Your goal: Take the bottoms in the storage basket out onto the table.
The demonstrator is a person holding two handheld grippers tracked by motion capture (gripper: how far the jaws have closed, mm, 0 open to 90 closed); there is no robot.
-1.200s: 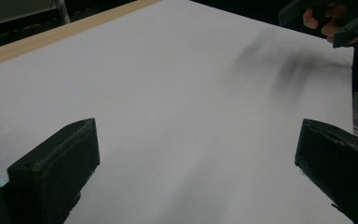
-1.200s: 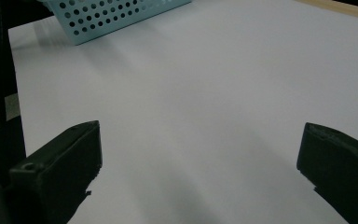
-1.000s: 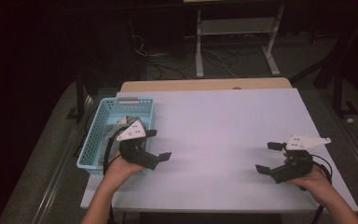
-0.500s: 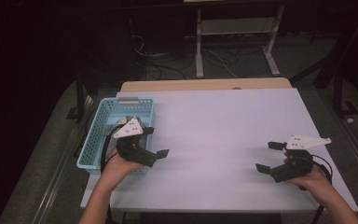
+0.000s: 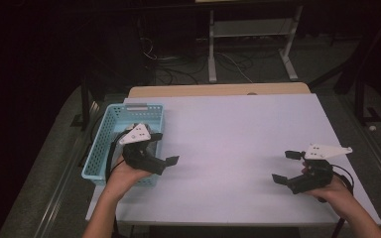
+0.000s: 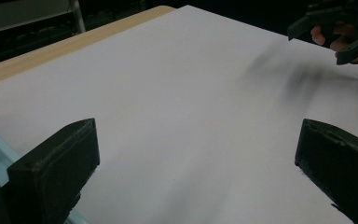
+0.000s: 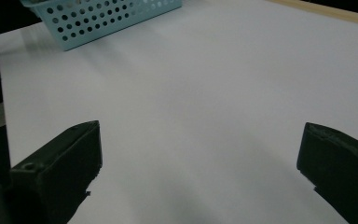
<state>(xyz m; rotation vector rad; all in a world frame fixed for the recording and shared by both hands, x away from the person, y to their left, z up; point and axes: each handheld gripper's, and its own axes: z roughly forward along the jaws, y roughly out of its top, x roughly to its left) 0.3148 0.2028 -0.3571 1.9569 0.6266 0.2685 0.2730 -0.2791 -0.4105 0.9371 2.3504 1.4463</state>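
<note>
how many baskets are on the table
1. The blue basket stands at the table's left edge, beside the left gripper; its inside is partly hidden by that gripper.

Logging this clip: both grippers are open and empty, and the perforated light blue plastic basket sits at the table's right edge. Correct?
Not quite. The perforated light blue plastic basket sits at the table's left edge, by the left gripper, as the high view shows. Both grippers, the right gripper included, are open and empty.
</note>
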